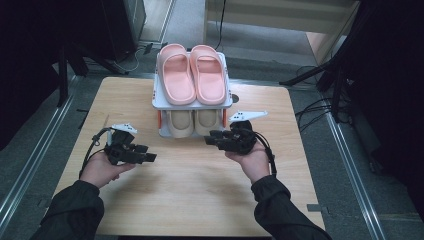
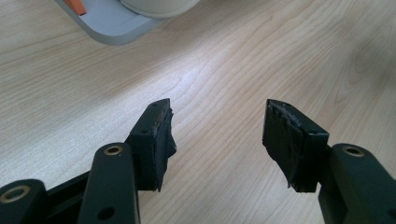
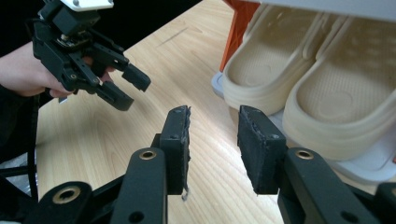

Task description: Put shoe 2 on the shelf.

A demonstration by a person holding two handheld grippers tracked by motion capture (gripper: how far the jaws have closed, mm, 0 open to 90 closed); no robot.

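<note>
My left gripper [image 2: 217,128] had its two jaws spread wide with nothing between them, only bare wood of the table [image 2: 224,60] showing in the gap, and the grey corner of the shoe rack [image 2: 112,25] sat well ahead of the tips. My right gripper [image 3: 214,123] had its jaws parted by a narrower gap, also holding nothing, and its tips sat just beside the nearer of the beige slippers [image 3: 261,79] without touching it.

From above, the left gripper [image 1: 149,153] pointed toward the middle of the table, cradled in my left hand [image 1: 102,169] with the palm turned up and the forearm coming in from the lower left. The right gripper [image 1: 212,139] pointed left across the front of the rack, resting on my right hand [image 1: 254,162] (palm up as well), its forearm entering from the lower right. The two grippers stood apart, facing each other over bare wood.

I counted two grippers, two hands, one shoe rack [image 1: 156,102] with two tiers at the table's far edge, two pink slippers [image 1: 192,72] side by side on the top tier, and two beige slippers [image 1: 192,122] side by side on the lower tier, just beyond the right gripper's tips
</note>
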